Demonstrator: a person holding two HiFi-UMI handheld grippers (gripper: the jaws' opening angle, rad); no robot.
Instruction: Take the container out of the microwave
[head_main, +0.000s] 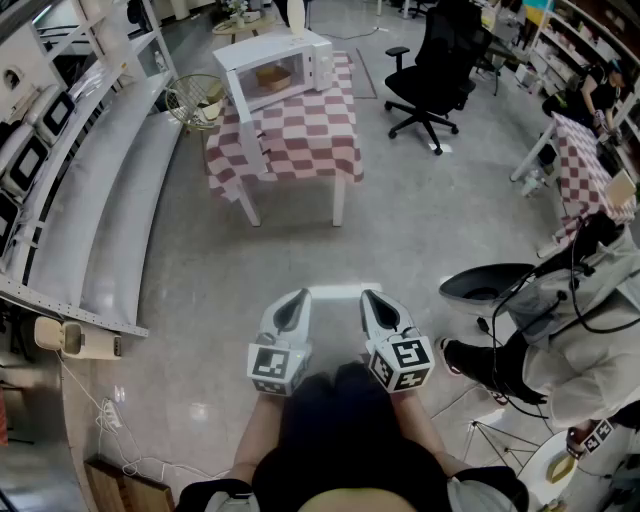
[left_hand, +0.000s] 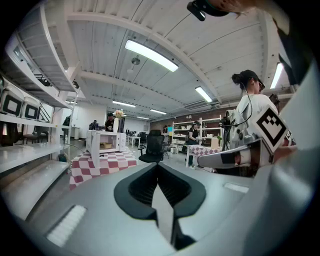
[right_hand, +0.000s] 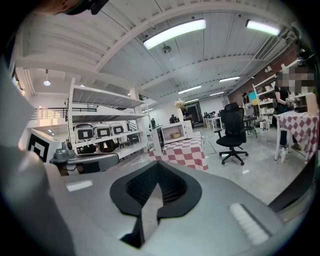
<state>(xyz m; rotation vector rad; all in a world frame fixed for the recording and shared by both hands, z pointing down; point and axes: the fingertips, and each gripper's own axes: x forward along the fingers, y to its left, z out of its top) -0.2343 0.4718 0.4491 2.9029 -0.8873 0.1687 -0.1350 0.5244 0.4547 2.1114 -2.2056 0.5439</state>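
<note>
Floor (head_main: 430, 220) lies open between your tongs and everything else in the head view. The two gripper views show the ceiling with its strip lights, which the head view does not. Shelving (head_main: 100, 210) runs along to the left of your left tongs. The bench (head_main: 310, 150), under a red-and-white checked cloth, stands well ahead of both tongs, with a black office chair (head_main: 432, 62) to its right. The microwave (head_main: 275, 62) sits on the bench with its door swung open. The head view looks down on its top, and both gripper views see it level and far off. Your left tongs (head_main: 293, 302) and right tongs (head_main: 378, 300) are side by side close to your body. Each gripper view shows its pair pressed together with nothing between them. The container (head_main: 272, 77) sits inside the microwave's cavity, well apart from both tongs, a small tan shape in every view.
</note>
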